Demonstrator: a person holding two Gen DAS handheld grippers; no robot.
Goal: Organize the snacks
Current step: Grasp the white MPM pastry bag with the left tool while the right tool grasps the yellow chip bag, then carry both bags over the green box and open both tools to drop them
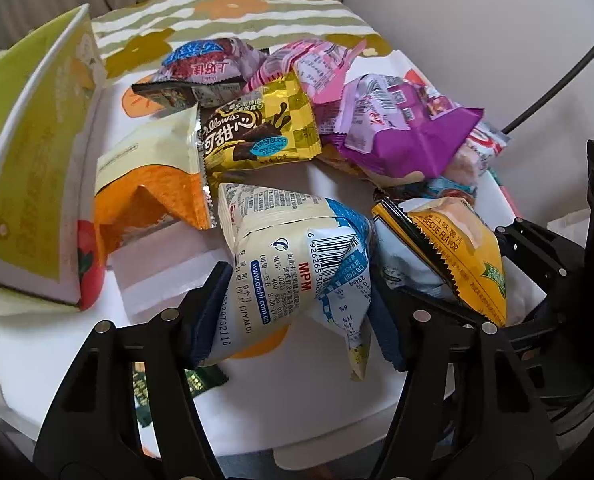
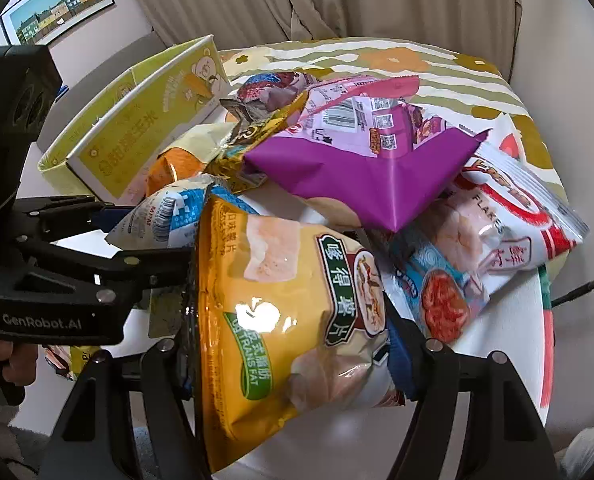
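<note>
Both grippers engaged at once. Left gripper [image 1: 297,312]: jaws clamped on the white-and-blue packet [image 1: 297,264], which sits squarely between the pads, back panel facing the camera; legible there are "MPM", "www.oishi.com.cn" and a barcode starting 6 926265. Right gripper [image 2: 293,364]: jaws clamped on the yellow chip bag [image 2: 293,304], which fills the gap between the fingers and spills below them; it reads "TRANS FAT" on a green band in the right wrist view, and "BECUE FLAVOR" along its edge in the left wrist view. The two held bags lie just beside each other, the left gripper reaching in from the left of the right jaws. Progress, as a judgement: early. Ahead of both jaws the rest of the snacks form an unsorted heap on the white table [image 1: 57,352]: a purple bag [image 2: 377,168], a gold chocolate packet [image 1: 257,136] marked "RICH COCOA FILLING", an orange-and-cream bag [image 1: 153,184], and a red-and-white bag [image 2: 517,216] reading "FLAKES". The yellow-green box [image 2: 137,120] stands ahead and left of the jaws; I cannot tell whether anything is in it. Nothing appears grouped yet; most of the sorting remains.
</note>
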